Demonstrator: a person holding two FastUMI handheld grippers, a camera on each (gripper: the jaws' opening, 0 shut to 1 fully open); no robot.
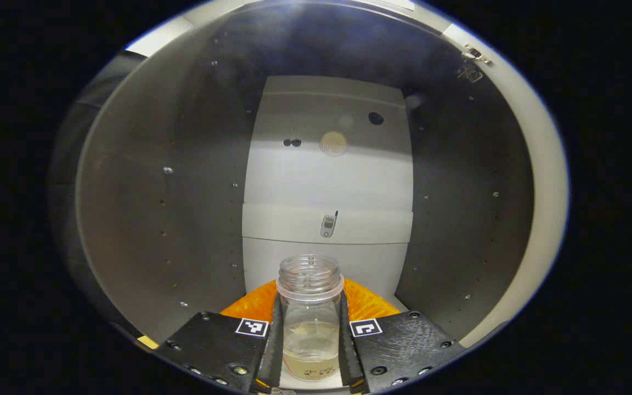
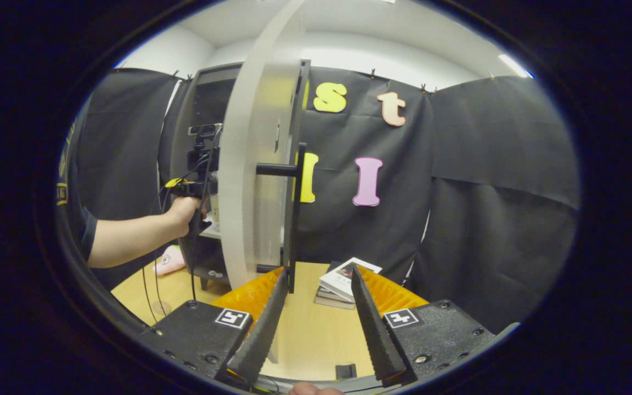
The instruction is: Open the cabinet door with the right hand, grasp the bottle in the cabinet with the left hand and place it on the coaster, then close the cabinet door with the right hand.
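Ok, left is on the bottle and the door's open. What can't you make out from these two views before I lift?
- Bottle base and the shelf under it: left gripper view, cut off at the bottom edge between the left gripper fingers.
- Cabinet interior: right gripper view, hidden behind the open cabinet door.
- Coaster: a faint ring on the table at the lower left can't be identified.
- Right gripper: open, off the door handle.

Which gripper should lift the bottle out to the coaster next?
Left. The left gripper is inside the cabinet with its jaws closed on the bottle. The right gripper is open beside the open cabinet door, holding nothing.
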